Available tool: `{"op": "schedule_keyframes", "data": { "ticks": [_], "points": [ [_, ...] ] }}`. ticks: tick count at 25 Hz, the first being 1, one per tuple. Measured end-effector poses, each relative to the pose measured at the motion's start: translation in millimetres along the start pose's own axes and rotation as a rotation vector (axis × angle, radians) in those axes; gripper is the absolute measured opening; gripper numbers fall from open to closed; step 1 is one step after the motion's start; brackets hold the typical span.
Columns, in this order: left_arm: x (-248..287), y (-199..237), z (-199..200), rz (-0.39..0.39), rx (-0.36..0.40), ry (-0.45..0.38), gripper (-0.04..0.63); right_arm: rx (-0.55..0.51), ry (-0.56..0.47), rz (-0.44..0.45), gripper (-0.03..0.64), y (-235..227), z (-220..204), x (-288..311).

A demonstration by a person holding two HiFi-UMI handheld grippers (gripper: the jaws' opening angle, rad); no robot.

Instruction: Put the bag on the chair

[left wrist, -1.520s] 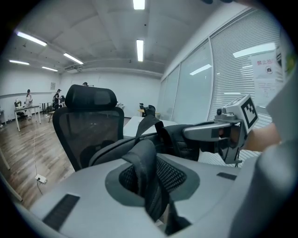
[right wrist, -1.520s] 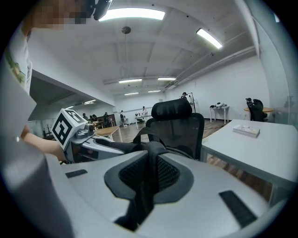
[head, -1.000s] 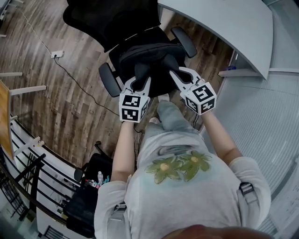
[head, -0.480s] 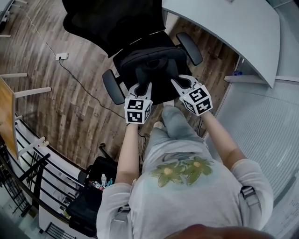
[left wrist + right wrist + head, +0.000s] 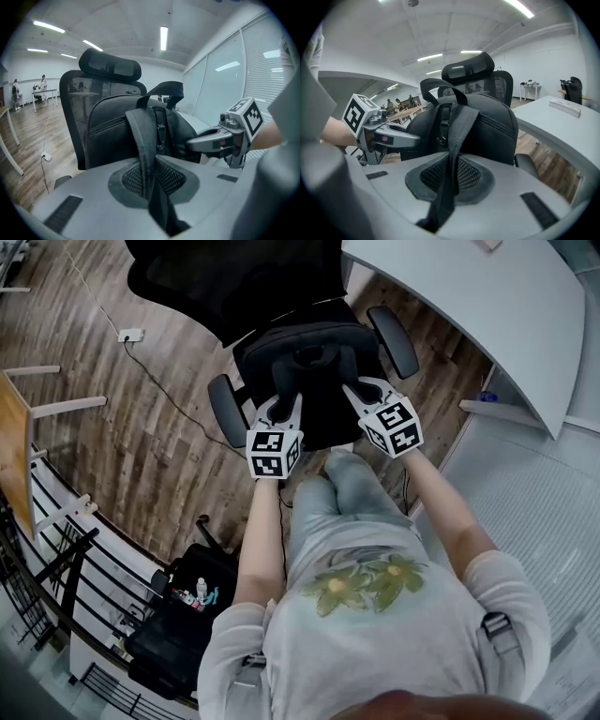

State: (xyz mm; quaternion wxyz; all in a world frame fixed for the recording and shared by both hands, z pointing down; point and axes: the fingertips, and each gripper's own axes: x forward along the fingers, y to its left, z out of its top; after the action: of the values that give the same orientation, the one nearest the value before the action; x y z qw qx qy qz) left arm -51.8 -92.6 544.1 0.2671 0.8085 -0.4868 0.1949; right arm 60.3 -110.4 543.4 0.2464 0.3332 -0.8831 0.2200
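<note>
room: wood floor (image 5: pixel 141 418); ceiling lights (image 5: pixel 163 37) seen in gripper views only | 1 grey counter (image 5: pixel 469 296) | 1 black chair (image 5: pixel 234 277), 2 armrests (image 5: pixel 223 409) | 1 black bag (image 5: pixel 309 357) upright at its seat, against the backrest | left gripper (image 5: pixel 282 401), jaws just tightened, pinches strap (image 5: pixel 143 140) | right gripper (image 5: pixel 352 389) pinches second strap (image 5: pixel 459 136)

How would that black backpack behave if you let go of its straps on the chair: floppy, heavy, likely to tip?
Probably floppy: its strap is a thin, flat fabric band. The backpack looks rounded and full, so it likely has some weight. On the chair it should slump rather than roll, though it might tip forward.
</note>
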Motion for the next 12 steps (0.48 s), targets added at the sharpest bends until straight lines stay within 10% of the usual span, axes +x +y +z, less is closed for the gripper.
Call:
{"op": "schedule_keyframes", "data": {
  "ticks": [12],
  "points": [
    [48,28,-6,0.024,-0.047,0.023,0.052,0.040,0.002,-0.069,0.038,-40,-4,45]
  ]
}}
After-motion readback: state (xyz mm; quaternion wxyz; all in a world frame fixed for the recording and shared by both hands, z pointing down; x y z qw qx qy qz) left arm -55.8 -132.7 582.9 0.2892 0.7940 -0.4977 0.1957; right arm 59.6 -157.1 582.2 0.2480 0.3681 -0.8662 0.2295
